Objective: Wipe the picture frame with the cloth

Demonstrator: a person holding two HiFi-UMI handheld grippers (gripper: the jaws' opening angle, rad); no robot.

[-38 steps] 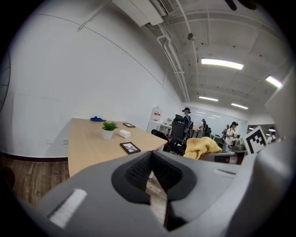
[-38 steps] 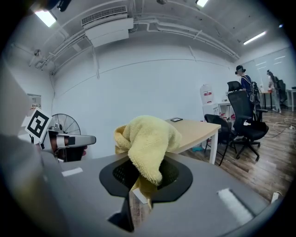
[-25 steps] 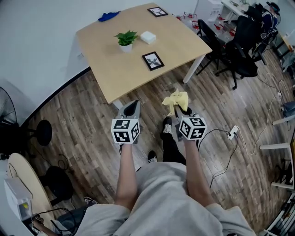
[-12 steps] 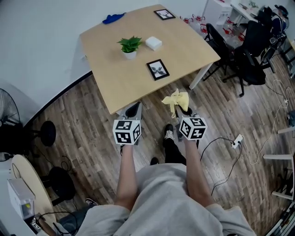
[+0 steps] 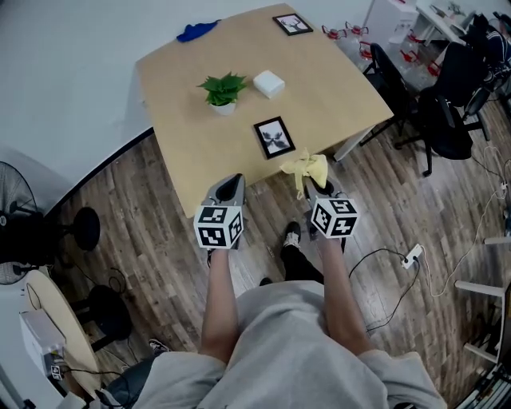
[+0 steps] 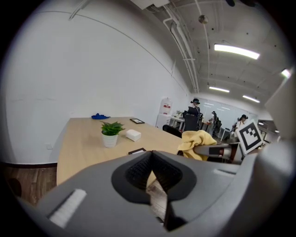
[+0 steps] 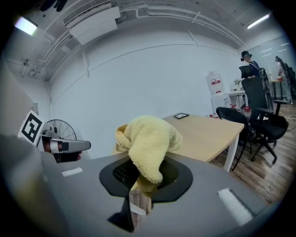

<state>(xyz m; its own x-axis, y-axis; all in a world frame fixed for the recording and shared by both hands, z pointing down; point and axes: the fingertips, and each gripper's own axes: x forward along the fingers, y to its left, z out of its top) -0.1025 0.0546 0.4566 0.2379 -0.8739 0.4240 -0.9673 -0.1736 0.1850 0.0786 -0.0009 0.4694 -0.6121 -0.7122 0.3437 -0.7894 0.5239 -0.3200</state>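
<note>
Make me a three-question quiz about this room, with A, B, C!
1. Where is the potted plant? A on the table; B on the floor; C on a chair.
2. How many picture frames are on the table? A one; B two; C four.
3. What is the right hand-held gripper doing? A open, empty; B shut on the yellow cloth; C shut on the plant.
Answers: 1 A, it stands on the tabletop. 2 B, one near the front edge, one far back. 3 B, its jaws pinch the cloth.

Left tongs [image 5: 232, 180], right tongs [image 5: 316, 184]: both closed
</note>
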